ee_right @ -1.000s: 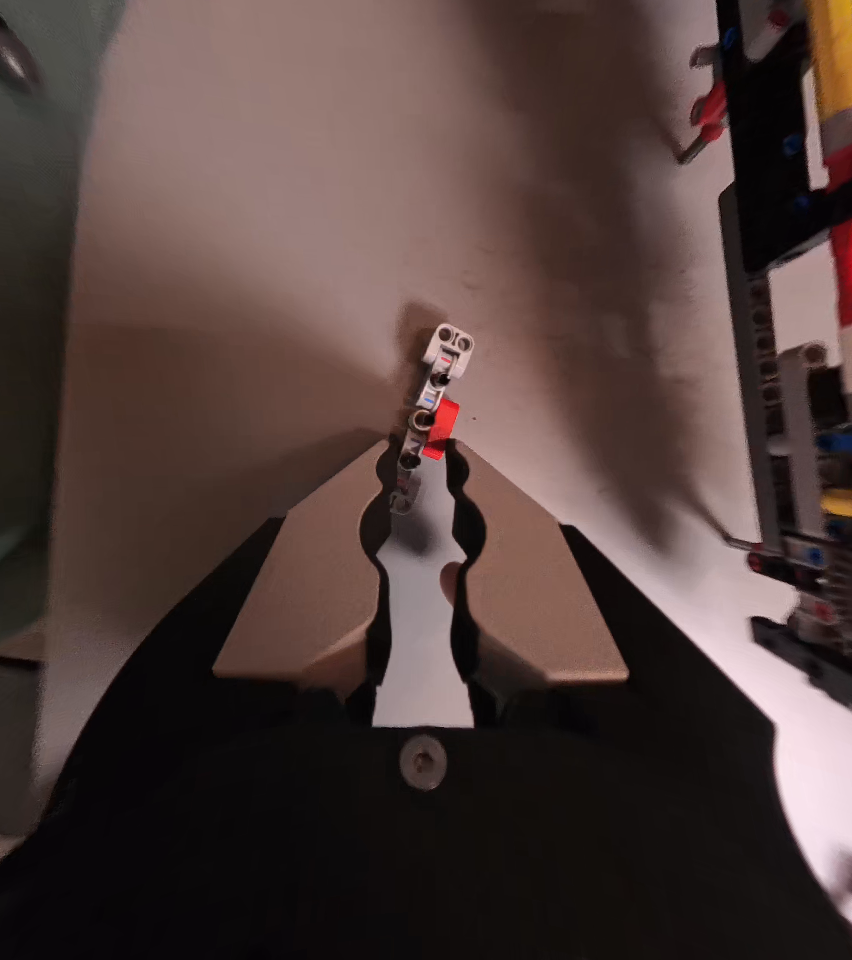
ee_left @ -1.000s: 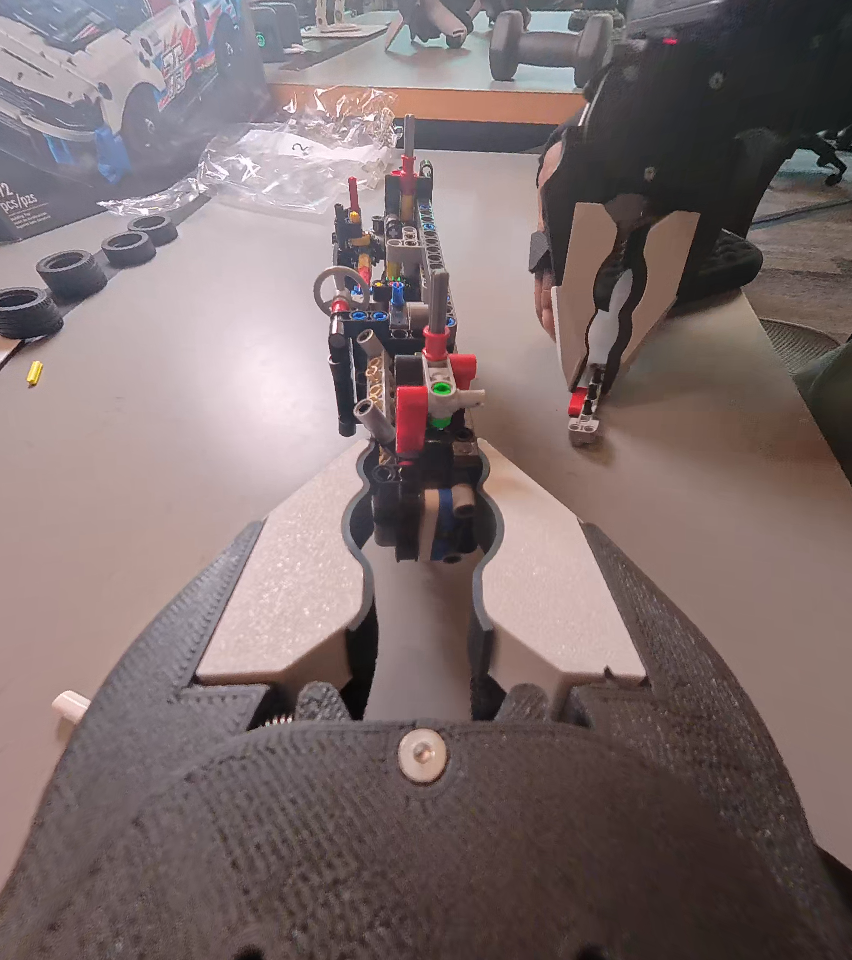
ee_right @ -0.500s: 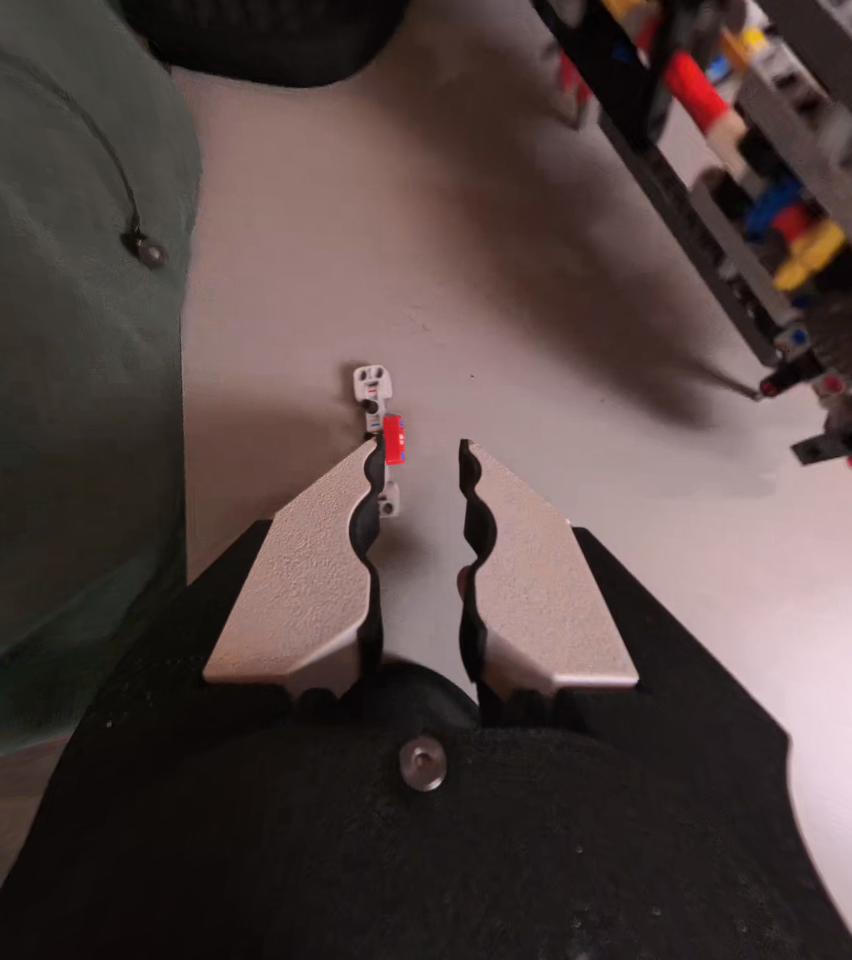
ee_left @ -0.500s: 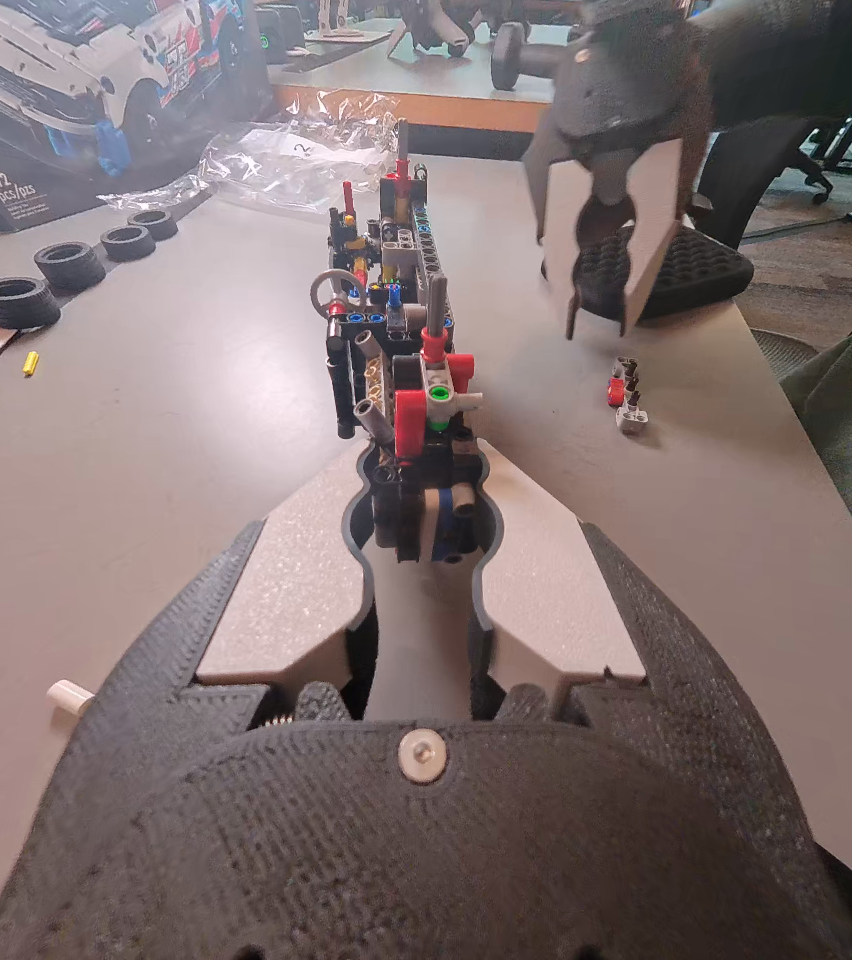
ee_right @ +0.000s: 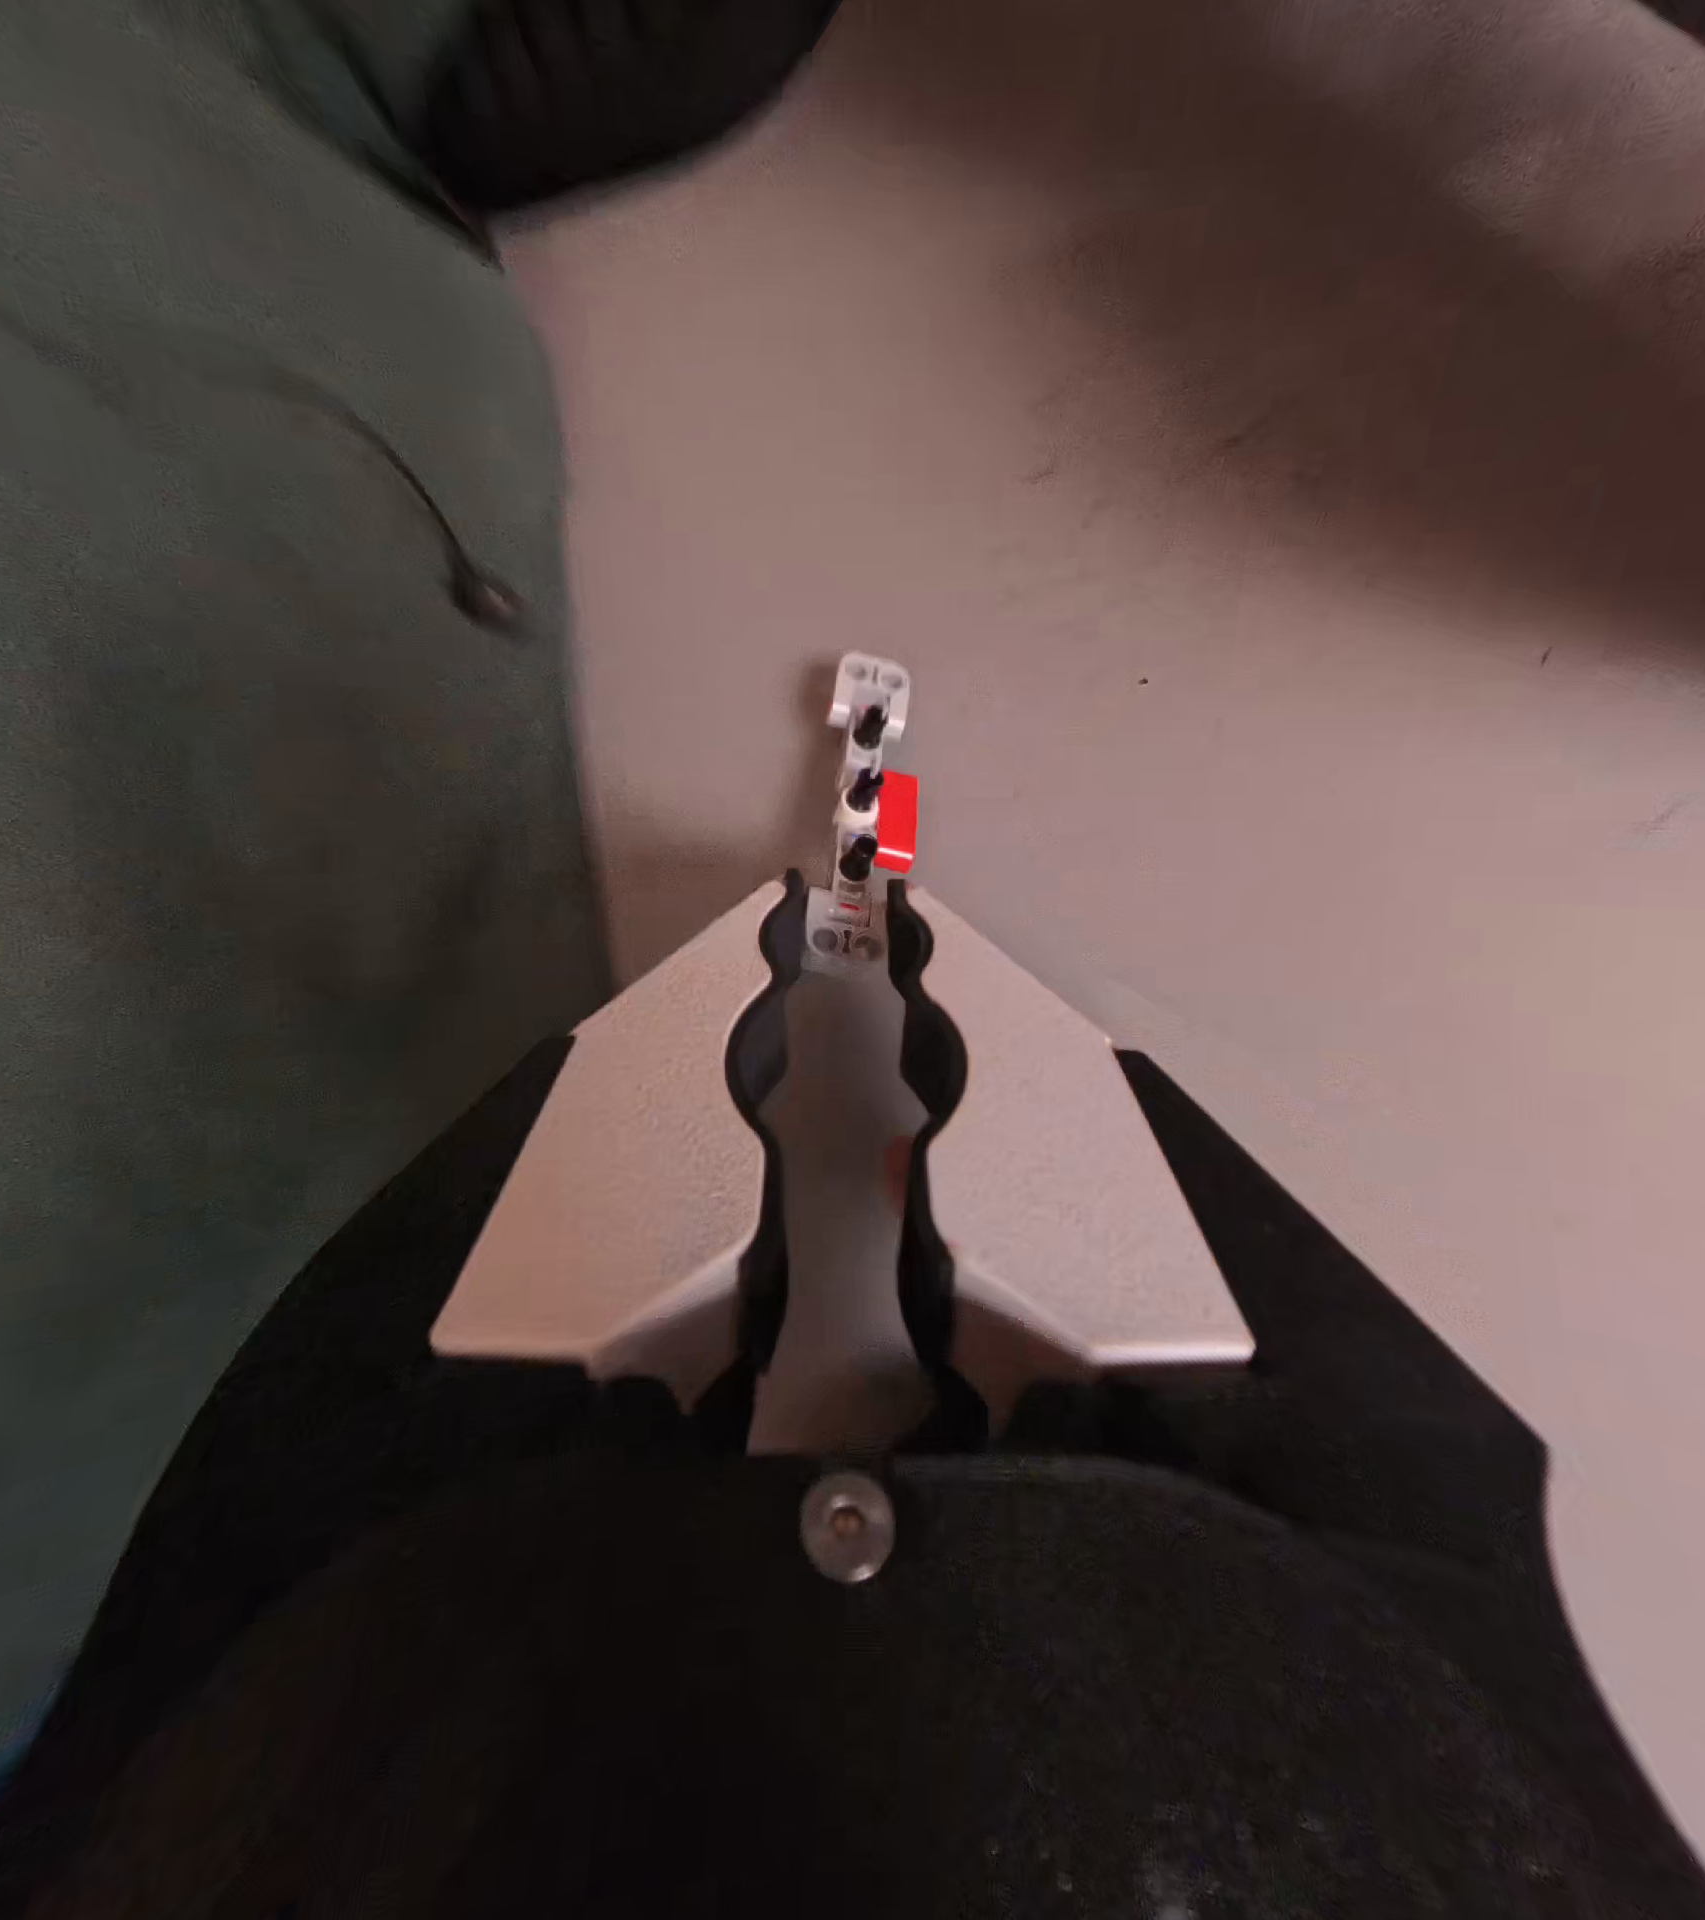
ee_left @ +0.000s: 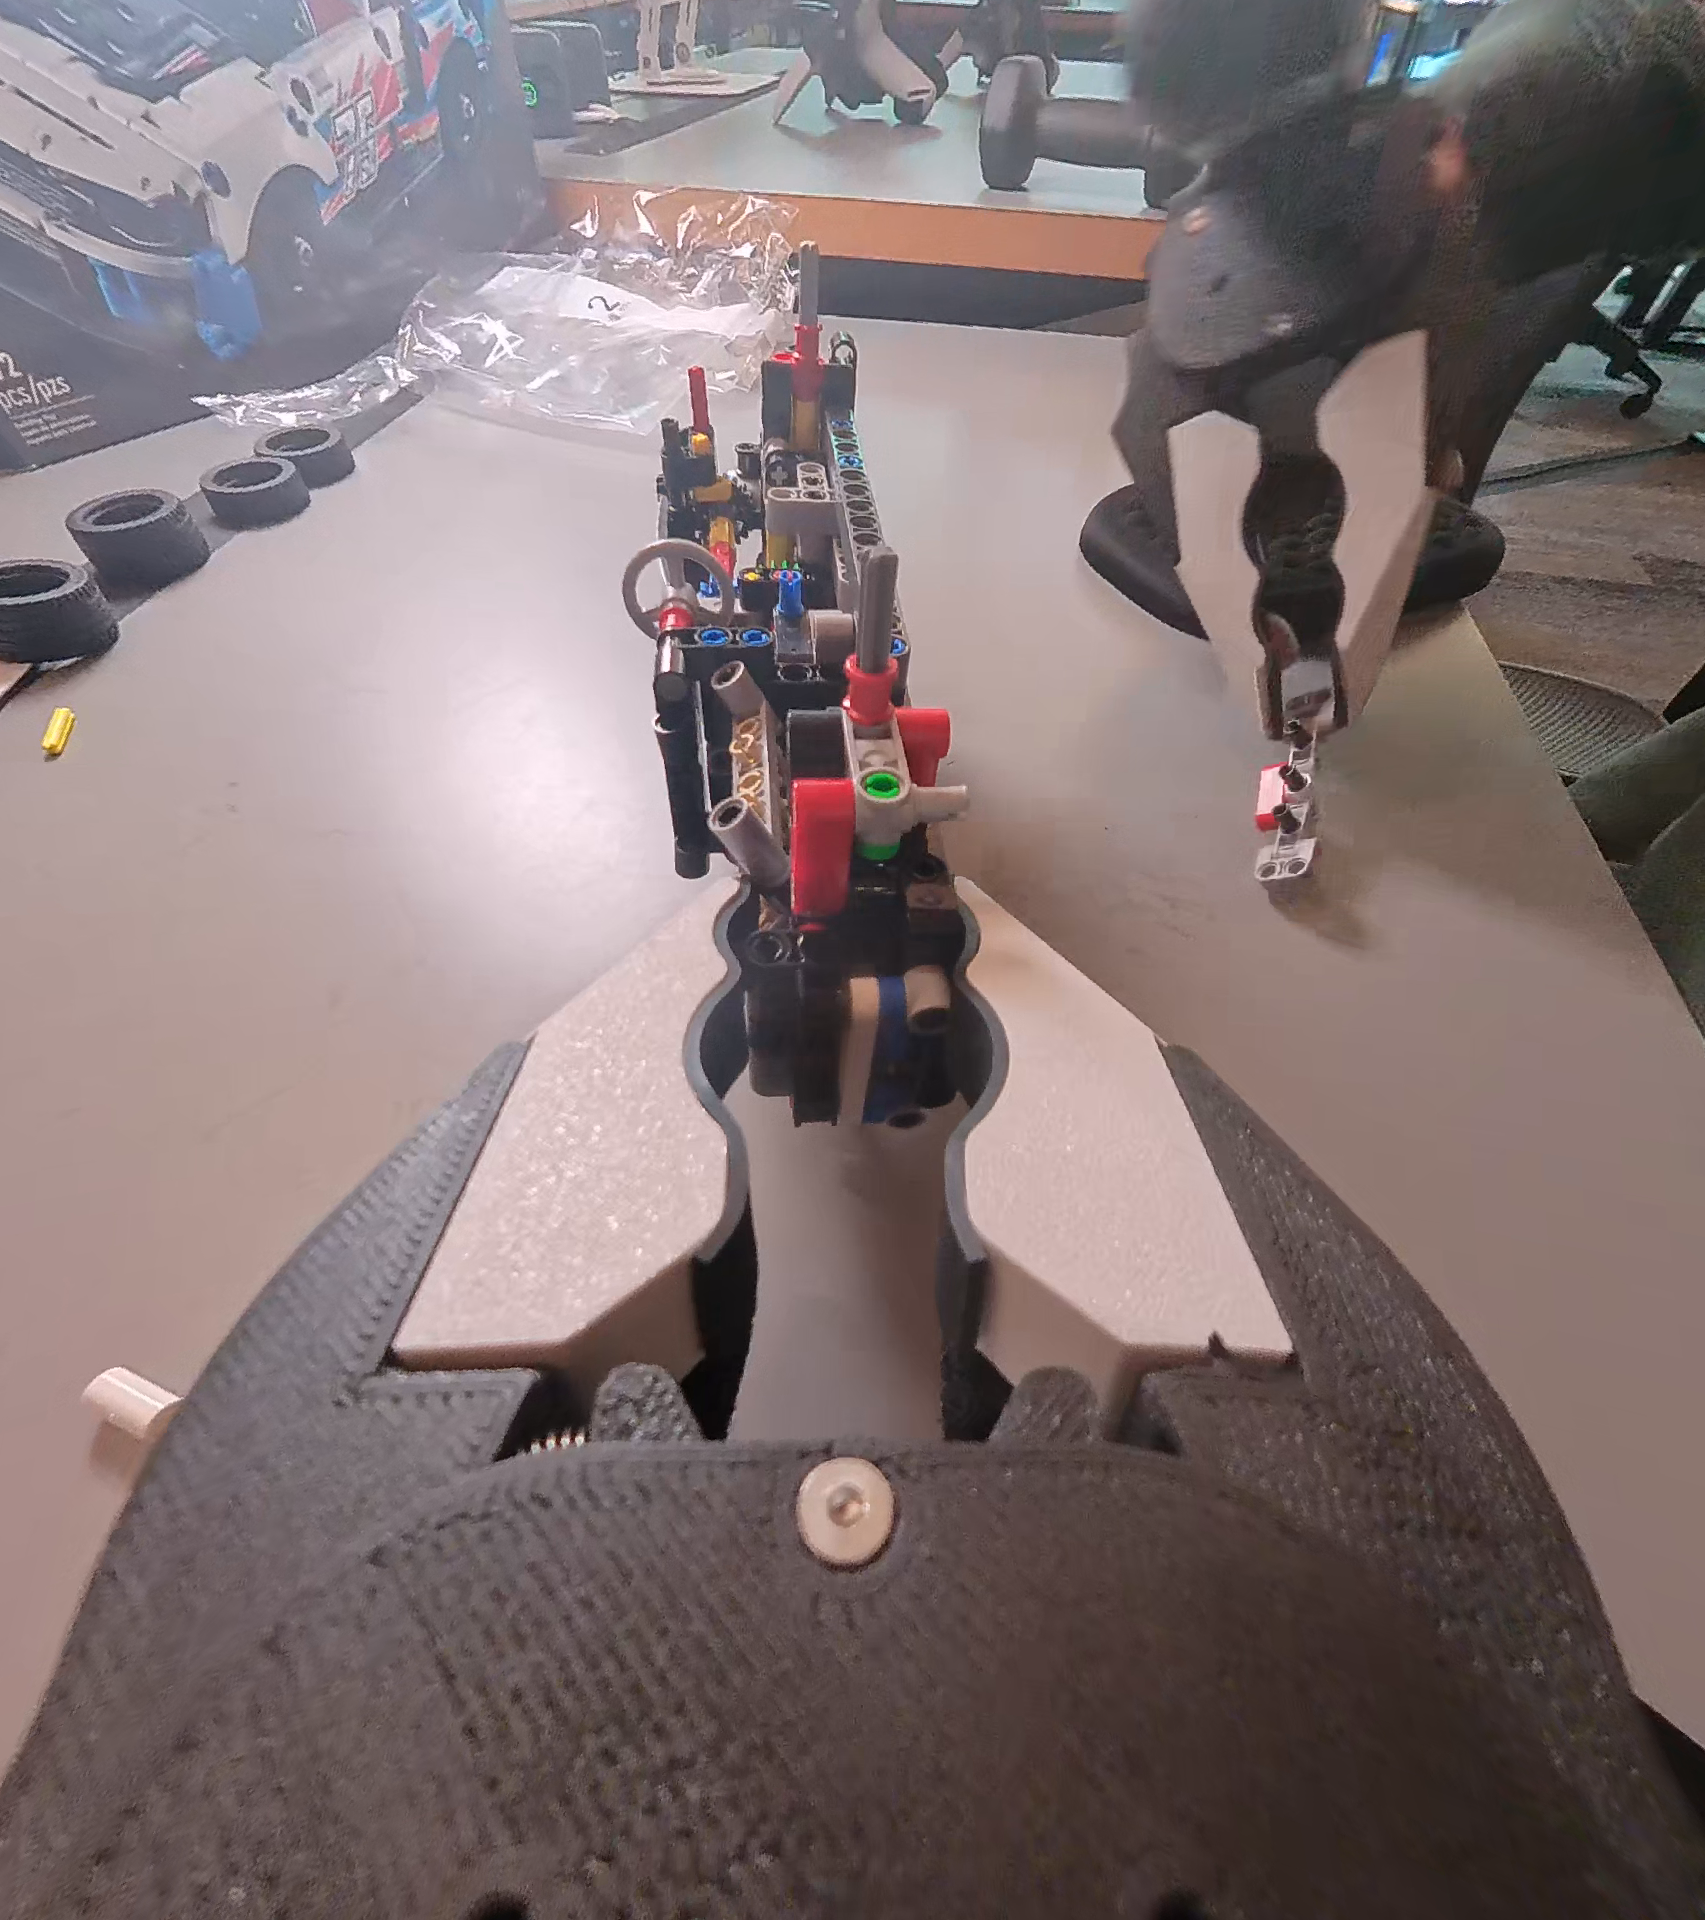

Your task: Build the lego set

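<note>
Grey beam piece (ee_right: 860, 821) in right tool (ee_right: 840, 914)

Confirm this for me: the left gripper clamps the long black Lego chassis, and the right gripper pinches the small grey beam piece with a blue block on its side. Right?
Not quite. The block is red, not blue, as the right wrist view shows. The left gripper does clamp the long black Lego chassis, and the right gripper does pinch the small grey beam piece with that block.

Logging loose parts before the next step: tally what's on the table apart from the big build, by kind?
Black tires: 4
Yellow pin: 1
Grey-and-red subassembly: 1
Clear plastic bag: 1
Set box: 1
Total: 8
</note>
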`<state>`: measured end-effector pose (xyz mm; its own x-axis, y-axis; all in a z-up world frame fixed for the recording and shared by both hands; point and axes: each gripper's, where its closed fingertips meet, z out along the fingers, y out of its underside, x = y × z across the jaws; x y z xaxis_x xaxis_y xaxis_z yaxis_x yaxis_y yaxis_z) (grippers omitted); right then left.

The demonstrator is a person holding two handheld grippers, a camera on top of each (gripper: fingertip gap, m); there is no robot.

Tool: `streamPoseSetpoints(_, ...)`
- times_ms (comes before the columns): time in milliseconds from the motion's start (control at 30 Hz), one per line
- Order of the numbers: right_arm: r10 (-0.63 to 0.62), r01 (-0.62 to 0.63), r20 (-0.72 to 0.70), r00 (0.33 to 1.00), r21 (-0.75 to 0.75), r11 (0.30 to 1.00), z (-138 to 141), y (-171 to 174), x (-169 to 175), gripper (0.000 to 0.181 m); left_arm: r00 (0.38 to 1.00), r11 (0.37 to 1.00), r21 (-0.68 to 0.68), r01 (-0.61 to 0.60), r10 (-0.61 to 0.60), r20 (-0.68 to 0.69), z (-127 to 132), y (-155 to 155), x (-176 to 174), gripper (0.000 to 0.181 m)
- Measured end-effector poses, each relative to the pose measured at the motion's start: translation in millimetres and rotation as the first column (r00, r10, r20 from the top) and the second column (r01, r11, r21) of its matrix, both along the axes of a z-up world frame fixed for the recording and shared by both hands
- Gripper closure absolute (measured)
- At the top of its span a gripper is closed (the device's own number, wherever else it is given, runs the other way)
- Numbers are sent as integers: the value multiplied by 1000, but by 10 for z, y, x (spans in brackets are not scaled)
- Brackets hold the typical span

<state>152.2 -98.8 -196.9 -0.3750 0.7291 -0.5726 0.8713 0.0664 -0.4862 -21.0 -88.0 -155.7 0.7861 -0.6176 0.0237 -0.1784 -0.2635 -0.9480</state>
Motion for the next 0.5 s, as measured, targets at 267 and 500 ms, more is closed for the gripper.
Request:
streamPoseSetpoints(267,-323,449,342,883,-412,793,99,480,-234,159,1000,1000,-8,-4,4,14,1,-10,-20,150)
streamPoseSetpoints(500,68,13,-330,942,239,971,209,208,95,159,999,1000,-14,0,0,38,4,1,-34,150)
